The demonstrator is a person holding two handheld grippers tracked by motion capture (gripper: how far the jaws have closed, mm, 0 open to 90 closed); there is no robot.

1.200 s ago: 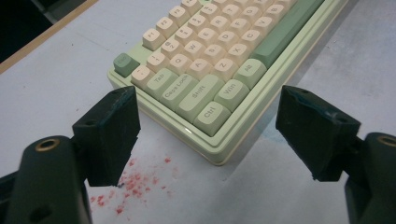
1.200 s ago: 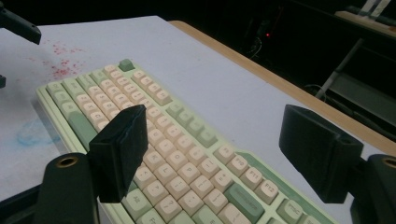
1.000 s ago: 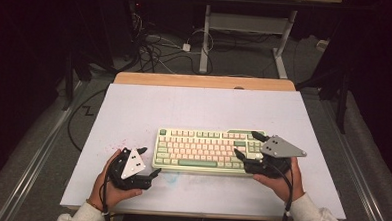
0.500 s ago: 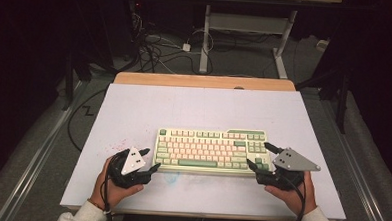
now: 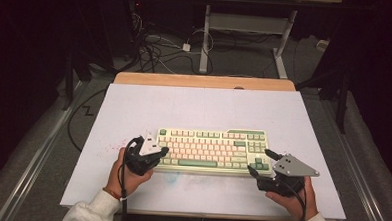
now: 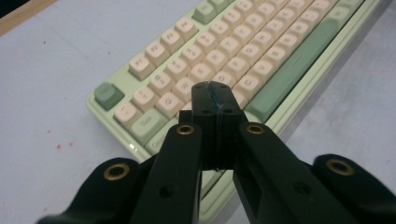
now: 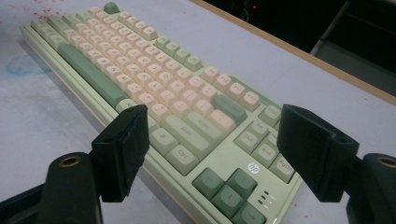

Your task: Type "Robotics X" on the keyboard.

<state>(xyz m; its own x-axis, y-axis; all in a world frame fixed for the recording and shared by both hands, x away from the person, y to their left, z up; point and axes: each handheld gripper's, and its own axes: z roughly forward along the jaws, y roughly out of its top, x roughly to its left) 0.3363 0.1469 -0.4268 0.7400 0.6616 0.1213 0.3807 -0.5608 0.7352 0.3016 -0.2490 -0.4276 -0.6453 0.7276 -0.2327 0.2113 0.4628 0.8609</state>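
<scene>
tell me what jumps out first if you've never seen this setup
A cream and green keyboard lies near the front of the white table. A gripper sits at each end: the left gripper, jaws shut with nothing between them, over the keyboard's left keys; the right gripper, jaws wide open, at its right corner.

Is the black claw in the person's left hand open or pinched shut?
Shut. The left gripper has just closed: its two black pads meet with nothing between them, above the left end of the pale green keyboard.

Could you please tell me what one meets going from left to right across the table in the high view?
Left gripper → keyboard → right gripper.
</scene>
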